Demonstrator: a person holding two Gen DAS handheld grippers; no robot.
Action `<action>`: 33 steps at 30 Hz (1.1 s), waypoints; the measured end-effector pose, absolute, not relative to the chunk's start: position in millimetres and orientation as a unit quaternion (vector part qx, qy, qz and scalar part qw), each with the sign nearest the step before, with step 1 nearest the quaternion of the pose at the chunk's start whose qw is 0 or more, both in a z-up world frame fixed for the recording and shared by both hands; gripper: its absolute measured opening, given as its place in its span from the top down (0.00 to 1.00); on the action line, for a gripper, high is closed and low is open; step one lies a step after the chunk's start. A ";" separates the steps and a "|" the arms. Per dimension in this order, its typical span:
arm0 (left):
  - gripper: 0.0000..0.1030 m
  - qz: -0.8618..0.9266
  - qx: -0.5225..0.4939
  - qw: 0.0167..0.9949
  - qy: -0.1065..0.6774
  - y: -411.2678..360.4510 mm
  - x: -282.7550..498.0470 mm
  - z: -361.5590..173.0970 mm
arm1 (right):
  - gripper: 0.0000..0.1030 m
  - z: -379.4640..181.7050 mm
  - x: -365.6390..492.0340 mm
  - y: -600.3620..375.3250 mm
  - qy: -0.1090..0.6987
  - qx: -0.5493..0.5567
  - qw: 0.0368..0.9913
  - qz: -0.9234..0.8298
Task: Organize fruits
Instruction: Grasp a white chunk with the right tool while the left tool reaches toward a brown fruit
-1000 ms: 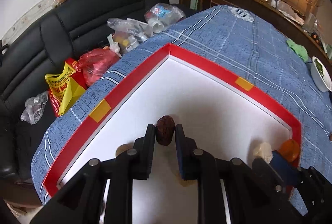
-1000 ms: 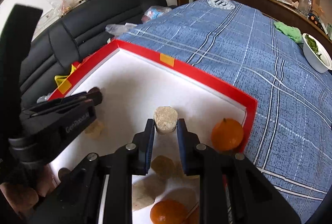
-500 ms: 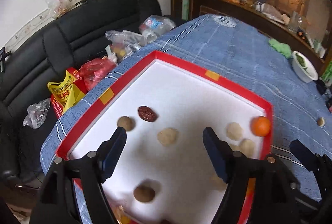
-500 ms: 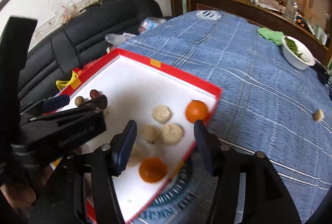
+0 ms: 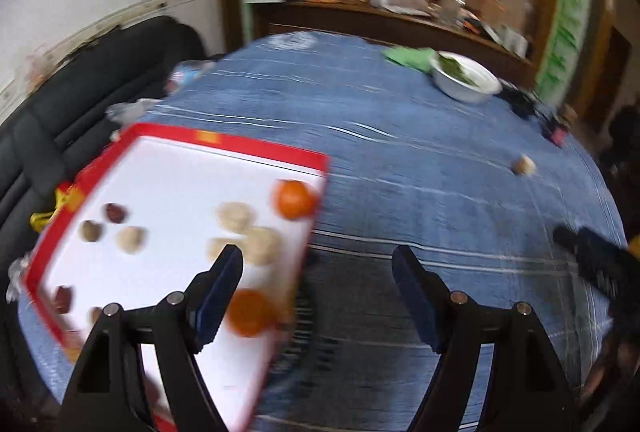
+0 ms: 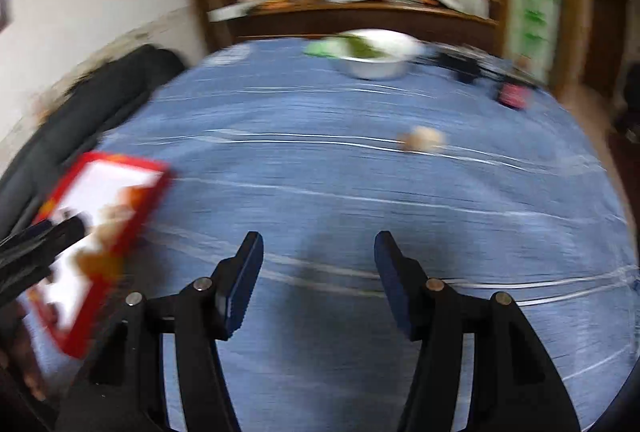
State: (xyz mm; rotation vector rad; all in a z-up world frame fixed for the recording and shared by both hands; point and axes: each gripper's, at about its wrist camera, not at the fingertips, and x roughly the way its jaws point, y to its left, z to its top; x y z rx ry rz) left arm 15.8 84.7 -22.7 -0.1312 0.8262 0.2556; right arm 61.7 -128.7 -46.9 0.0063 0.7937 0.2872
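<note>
Both grippers hang empty above the blue tablecloth (image 6: 360, 192): the left gripper (image 5: 318, 286) spread wide beside the red tray (image 5: 248, 148), the right gripper (image 6: 318, 268) parted too.

No writing can be read in either view: motion blur smears the green marks on the pale strip (image 5: 570, 4) by the doorway into illegible streaks.
</note>
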 end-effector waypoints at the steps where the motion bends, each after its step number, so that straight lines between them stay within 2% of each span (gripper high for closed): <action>1: 0.26 0.115 -0.060 0.906 0.403 77.2 19.8 -25.6 | 0.43 -51.0 71.3 -142.2 0.390 0.002 0.913 0.119; 6: 0.26 0.080 -0.044 0.904 0.417 47.4 39.9 -35.6 | 0.53 -69.3 124.9 -176.9 0.420 -0.010 0.905 0.067; 12: 0.26 0.055 -0.039 0.903 0.424 34.2 58.8 -42.7 | 0.58 -75.8 183.9 -166.9 0.432 -0.028 0.899 0.067; 21: 0.26 0.041 -0.036 0.901 0.430 18.9 82.6 -50.9 | 0.61 -85.9 223.0 -147.9 0.431 -0.042 0.897 0.091; 30: 0.26 0.027 -0.037 0.901 0.431 4.3 94.1 -52.5 | 0.60 -86.0 224.1 -143.0 0.427 -0.065 0.892 0.134; 33: 0.26 0.022 -0.042 0.900 0.434 1.3 99.7 -55.2 | 0.62 -86.7 224.9 -145.6 0.424 -0.064 0.892 0.144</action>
